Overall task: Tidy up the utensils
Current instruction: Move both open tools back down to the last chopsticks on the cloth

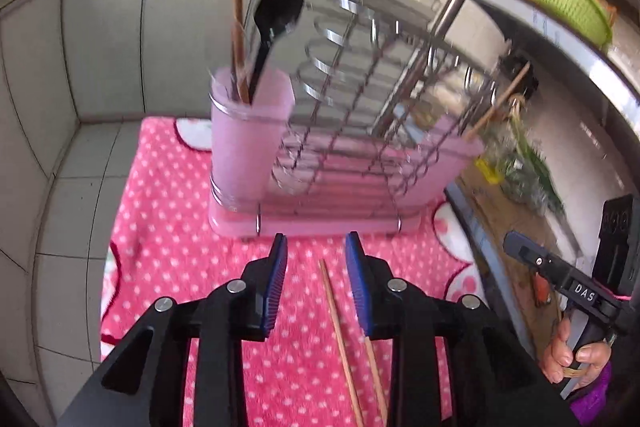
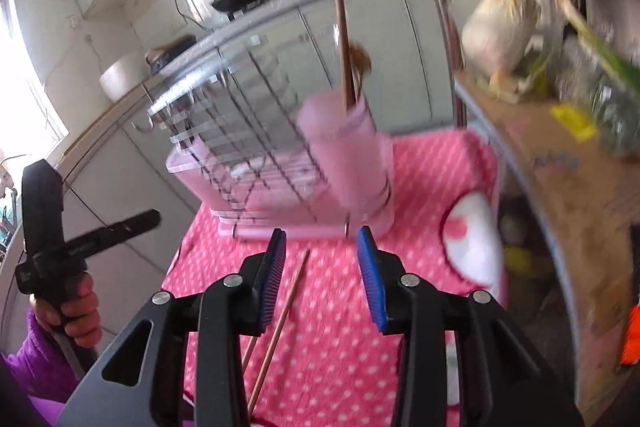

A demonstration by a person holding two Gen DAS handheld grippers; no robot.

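- My left gripper (image 1: 316, 267): ribbed blue pads parted, gripping nothing.
- My right gripper (image 2: 322, 263): likewise parted, empty.
- Thin wooden chopsticks (image 1: 340, 339) lie on fuzzy pink polka-dot cloth (image 1: 168, 227), below both.
- Frosted pink plastic utensil cup (image 1: 248, 143) holds black plastic spoon (image 1: 276, 23).

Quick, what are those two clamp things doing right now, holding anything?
Left gripper: jaws open, holding nothing; chopsticks lie on the cloth below.
Right gripper: jaws open, holding nothing.

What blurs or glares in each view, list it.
Left wrist view: motion blur smears the wire dish rack and green basket; fisheye bends the cabinet edges. Right wrist view: heavier blur on the pink utensil cup and vegetables; the window at left is blown out white.
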